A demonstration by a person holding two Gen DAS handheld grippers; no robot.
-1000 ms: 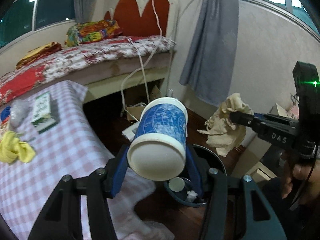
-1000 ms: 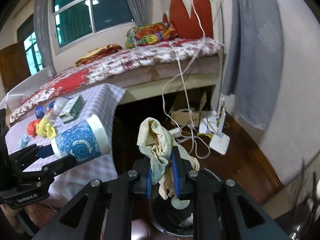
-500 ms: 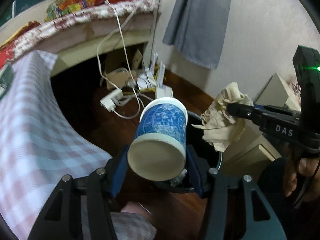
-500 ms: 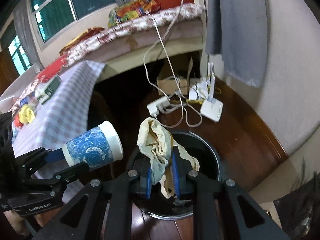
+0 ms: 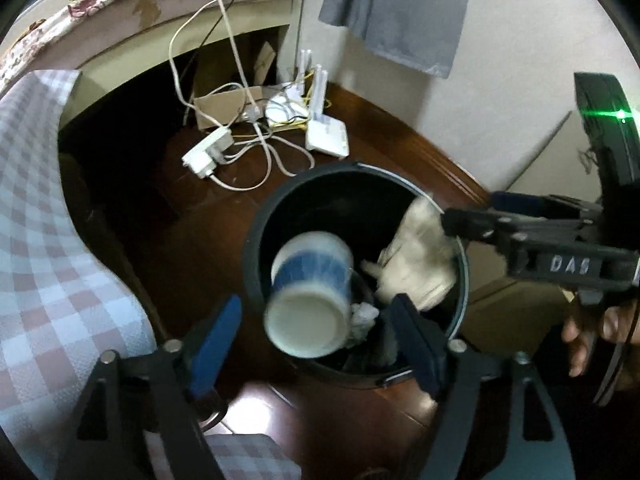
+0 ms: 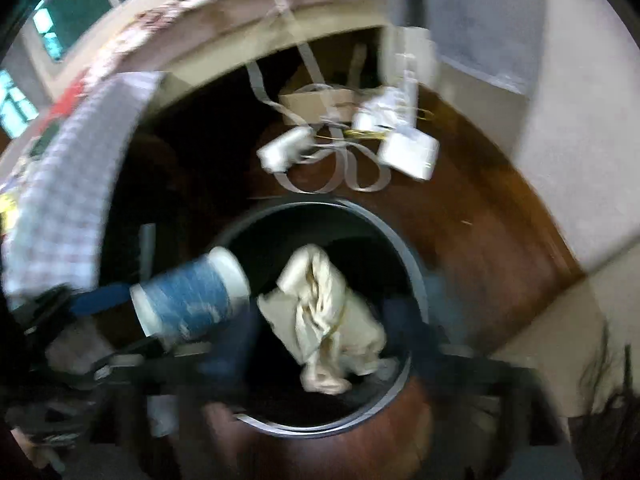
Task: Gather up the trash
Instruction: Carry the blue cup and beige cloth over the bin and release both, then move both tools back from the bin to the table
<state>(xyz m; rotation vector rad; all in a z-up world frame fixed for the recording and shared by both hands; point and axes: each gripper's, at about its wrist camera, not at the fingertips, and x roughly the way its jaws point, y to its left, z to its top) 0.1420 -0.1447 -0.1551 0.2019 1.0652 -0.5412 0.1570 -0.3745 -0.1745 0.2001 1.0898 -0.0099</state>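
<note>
Dark wood floor [image 5: 224, 240], checked cloth [image 5: 40, 240] at left, router and cables [image 5: 326, 136] upper centre. Black bin [image 5: 256, 264] mid-frame. Both grippers angled down over it. Left gripper [image 5: 316, 336] jaws opening, pads clear of blue paper cup [image 5: 308, 300] over bin mouth. Right gripper [image 6: 332, 344] opening, blurred; crumpled cloth [image 6: 328, 320] loose inside bin rim.

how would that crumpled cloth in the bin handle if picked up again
The cloth would probably go floppy: it is crumpled in soft folds. It looks light, with thin layers bunched loosely. Likely easy to pinch and not fragile, though a loose end might snag the bin rim.
</note>
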